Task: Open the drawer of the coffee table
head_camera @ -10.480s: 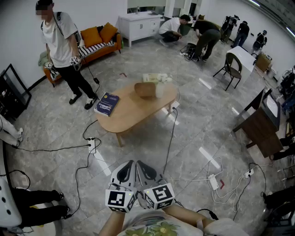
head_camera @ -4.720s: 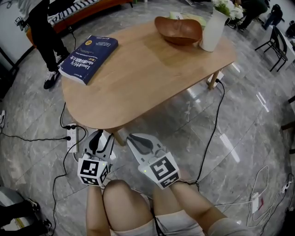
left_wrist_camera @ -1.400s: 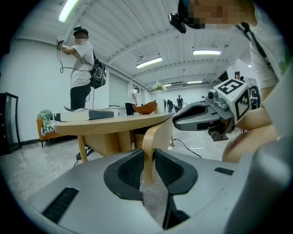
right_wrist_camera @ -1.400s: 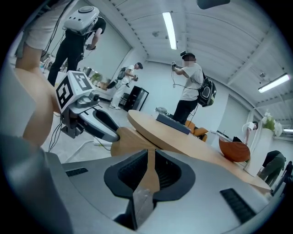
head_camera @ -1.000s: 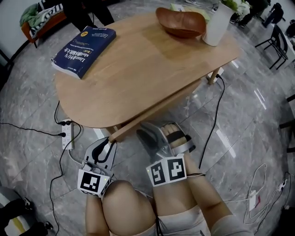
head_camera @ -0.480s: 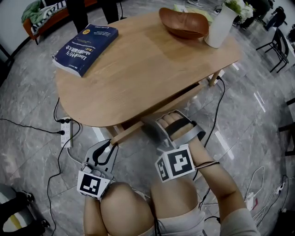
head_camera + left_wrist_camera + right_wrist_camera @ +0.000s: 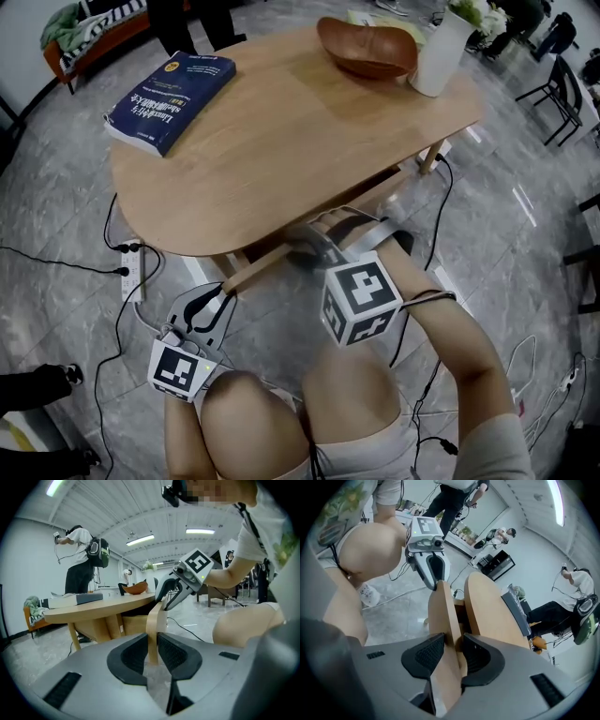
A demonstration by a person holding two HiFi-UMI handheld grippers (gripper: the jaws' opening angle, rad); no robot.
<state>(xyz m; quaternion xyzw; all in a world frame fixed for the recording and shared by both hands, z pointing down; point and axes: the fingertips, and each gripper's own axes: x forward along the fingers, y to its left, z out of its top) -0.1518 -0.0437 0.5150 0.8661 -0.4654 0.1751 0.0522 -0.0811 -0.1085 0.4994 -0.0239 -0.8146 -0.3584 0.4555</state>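
Note:
The oval wooden coffee table [image 7: 281, 131] has its drawer front [image 7: 258, 265] standing out a little from under the near edge. My left gripper [image 7: 217, 298] is shut on the left end of that panel; in the left gripper view the panel's edge [image 7: 154, 620] stands upright between the pads, with the gripper [image 7: 152, 646] clamped on it. My right gripper [image 7: 307, 247] sits further right on the same panel. In the right gripper view the panel [image 7: 440, 611] runs between the pads of the right gripper [image 7: 452, 651], and the tabletop [image 7: 487, 606] lies just beside it.
On the table lie a blue book [image 7: 173, 89], a wooden bowl [image 7: 366, 47] and a white vase [image 7: 441, 37]. A power strip [image 7: 131, 272] and cables run over the marble floor beside the table legs. The person's knees [image 7: 253, 422] are close below the grippers.
The right gripper has rolled and shifted up towards the table's edge, onto the drawer front; its marker cube now faces the head camera. The left gripper has stayed on the panel's left end.

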